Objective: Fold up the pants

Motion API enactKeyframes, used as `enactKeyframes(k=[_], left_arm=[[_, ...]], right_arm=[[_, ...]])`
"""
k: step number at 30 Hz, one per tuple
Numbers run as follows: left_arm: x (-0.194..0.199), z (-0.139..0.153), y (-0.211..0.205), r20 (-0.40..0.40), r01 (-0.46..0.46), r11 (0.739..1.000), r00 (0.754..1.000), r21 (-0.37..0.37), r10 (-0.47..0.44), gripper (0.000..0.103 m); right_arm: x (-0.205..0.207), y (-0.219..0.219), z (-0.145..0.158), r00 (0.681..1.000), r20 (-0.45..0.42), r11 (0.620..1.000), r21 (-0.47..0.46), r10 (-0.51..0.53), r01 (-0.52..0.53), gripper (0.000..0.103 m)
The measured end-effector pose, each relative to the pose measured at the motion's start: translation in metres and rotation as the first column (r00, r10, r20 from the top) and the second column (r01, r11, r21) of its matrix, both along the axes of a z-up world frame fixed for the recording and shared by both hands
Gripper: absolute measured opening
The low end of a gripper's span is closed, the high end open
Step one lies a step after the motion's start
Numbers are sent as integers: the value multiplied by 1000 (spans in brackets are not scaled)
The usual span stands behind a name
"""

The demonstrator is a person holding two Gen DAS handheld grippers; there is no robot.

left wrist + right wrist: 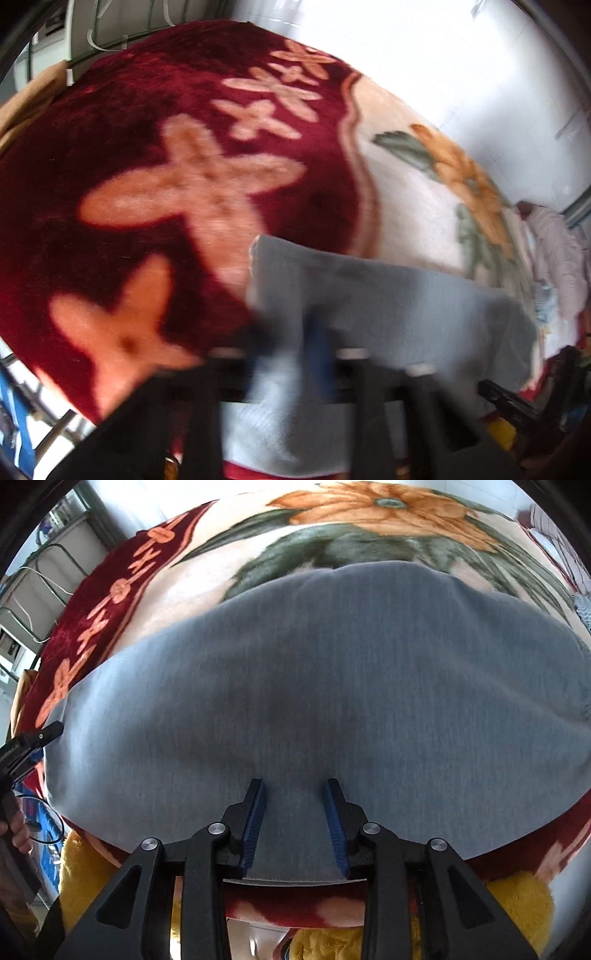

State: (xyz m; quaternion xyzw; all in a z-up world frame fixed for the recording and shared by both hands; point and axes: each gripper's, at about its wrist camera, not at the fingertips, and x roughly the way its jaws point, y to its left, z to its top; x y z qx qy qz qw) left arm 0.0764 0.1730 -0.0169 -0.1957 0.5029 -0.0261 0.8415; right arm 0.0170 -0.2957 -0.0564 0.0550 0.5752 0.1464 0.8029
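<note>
Folding, by the look of it, somewhere mid-way: grey pants (314, 701) spread as a broad flat panel on a plush blanket (229, 554), near edge reaching toward the right hand-held gripper (295, 790). Spread apart, that right hand-held gripper, blue ribbed pads (255, 823) either side of the near hem, cloth lying between them but not pinched. Blurred with motion in the left wrist view, the left hand-held gripper (291, 354); grey cloth rising between or in front of its fingers, corner lifted off the blanket, yet impossible to tell whether clamped or merely draped.

Next move, judged from this: closing the right pads on the near edge, then carrying both corners over together, keeping the edge taut and level so the layers land square. Likely trouble: soft fabric slipping out or dragging on the deep pile.

Pants: soft, matte, fine-ribbed knit or brushed denim-like weave, limp, with a rounded far edge. Blanket: thick, fuzzy, deep red with orange-pink cross-shaped flowers, cream field with a large orange bloom and green leaves. Yellow shaggy fabric (85, 864) showing beneath the near border.
</note>
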Motion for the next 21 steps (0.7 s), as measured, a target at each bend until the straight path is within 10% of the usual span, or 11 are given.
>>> enactKeyframes(k=[7,13,21], left_arm=[[-25,47,-33,142,91,995,986,-27,-87,9],[-45,58,-31,150,91,996,984,17,-93,9],[-36,36,-6,74,29,999,997,36,-32,9]], right_arm=[[13,-22,8,995,-85,990,128,-54,65,34],[65,-42,59,993,47,986,130,-109,102,35],[147,-14,25,985,-121,992,11,123,-122,38]])
